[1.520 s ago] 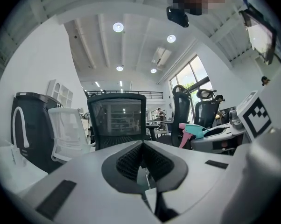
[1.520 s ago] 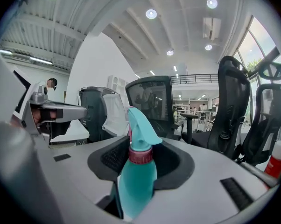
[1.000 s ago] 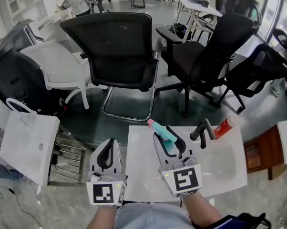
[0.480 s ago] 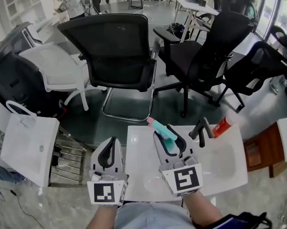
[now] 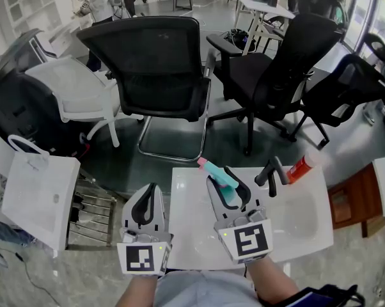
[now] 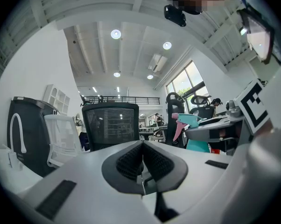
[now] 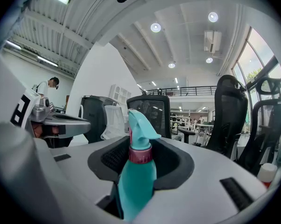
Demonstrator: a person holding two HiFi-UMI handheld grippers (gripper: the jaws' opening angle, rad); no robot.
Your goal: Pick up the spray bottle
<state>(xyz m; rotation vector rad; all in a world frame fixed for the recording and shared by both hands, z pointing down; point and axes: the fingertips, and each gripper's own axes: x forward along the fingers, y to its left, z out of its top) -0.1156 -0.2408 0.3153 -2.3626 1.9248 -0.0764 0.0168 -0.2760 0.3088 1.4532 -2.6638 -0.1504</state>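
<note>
My right gripper [image 5: 224,179] is shut on a teal spray bottle [image 5: 226,185] with a pink trigger and collar, held over the white table [image 5: 189,235]. In the right gripper view the spray bottle [image 7: 136,171] stands upright between the black pads [image 7: 113,158], its nozzle head above the jaws of the right gripper [image 7: 140,155]. My left gripper [image 5: 148,196] hovers at the table's left edge, level with the right one. Seen along its own jaws, the left gripper [image 6: 141,157] is shut with nothing in it.
A black tool [image 5: 272,171] and a red tube with a white cap [image 5: 301,167] lie at the table's far right. Black office chairs [image 5: 154,75] [image 5: 279,69] stand beyond the table. A white bag [image 5: 36,197] and a wire rack [image 5: 90,213] are on the left.
</note>
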